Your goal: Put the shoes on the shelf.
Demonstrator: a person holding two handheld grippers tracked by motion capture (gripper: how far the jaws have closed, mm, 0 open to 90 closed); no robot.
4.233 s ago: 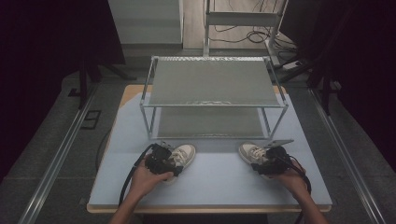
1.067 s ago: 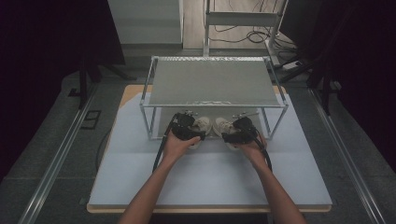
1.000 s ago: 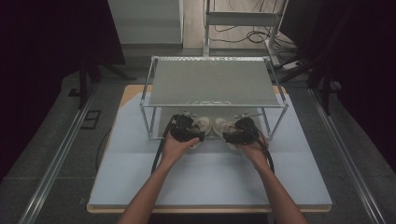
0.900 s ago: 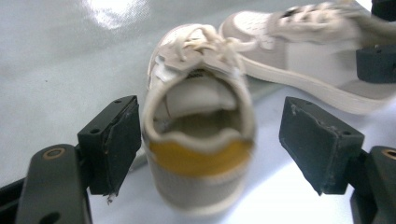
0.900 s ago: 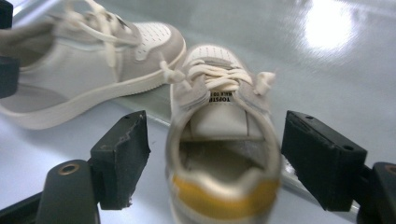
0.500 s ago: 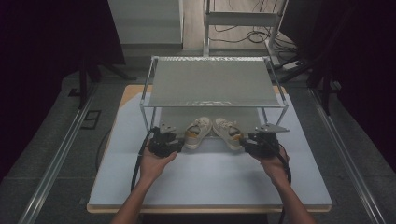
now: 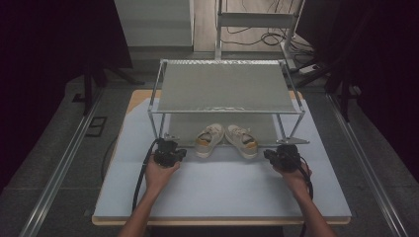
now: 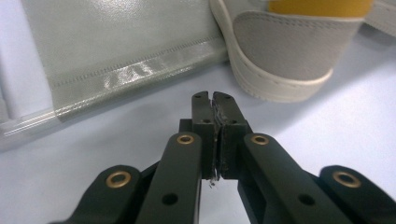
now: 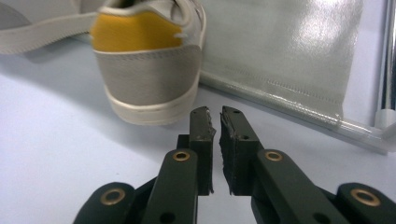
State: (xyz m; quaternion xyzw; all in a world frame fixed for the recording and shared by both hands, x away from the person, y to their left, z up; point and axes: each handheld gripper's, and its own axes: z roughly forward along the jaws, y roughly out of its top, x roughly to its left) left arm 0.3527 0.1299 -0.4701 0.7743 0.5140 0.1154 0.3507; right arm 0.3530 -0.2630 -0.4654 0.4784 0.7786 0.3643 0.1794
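Left gripper (image 7: 168,154), jaws closed and empty, rests on the table (image 7: 222,192) beside the rack's (image 7: 225,91) left front leg. Both shoes (image 7: 227,140) sit toes inward at the lower shelf's front edge. Right gripper (image 7: 282,157), jaws nearly shut, empty. Placement appears done; next, presumably withdrawal.

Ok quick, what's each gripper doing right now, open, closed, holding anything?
Left gripper: closed, jaws pressed together on nothing, short of the left shoe.
Right gripper: nearly closed, a thin gap between its jaws, holding nothing, short of the right shoe.
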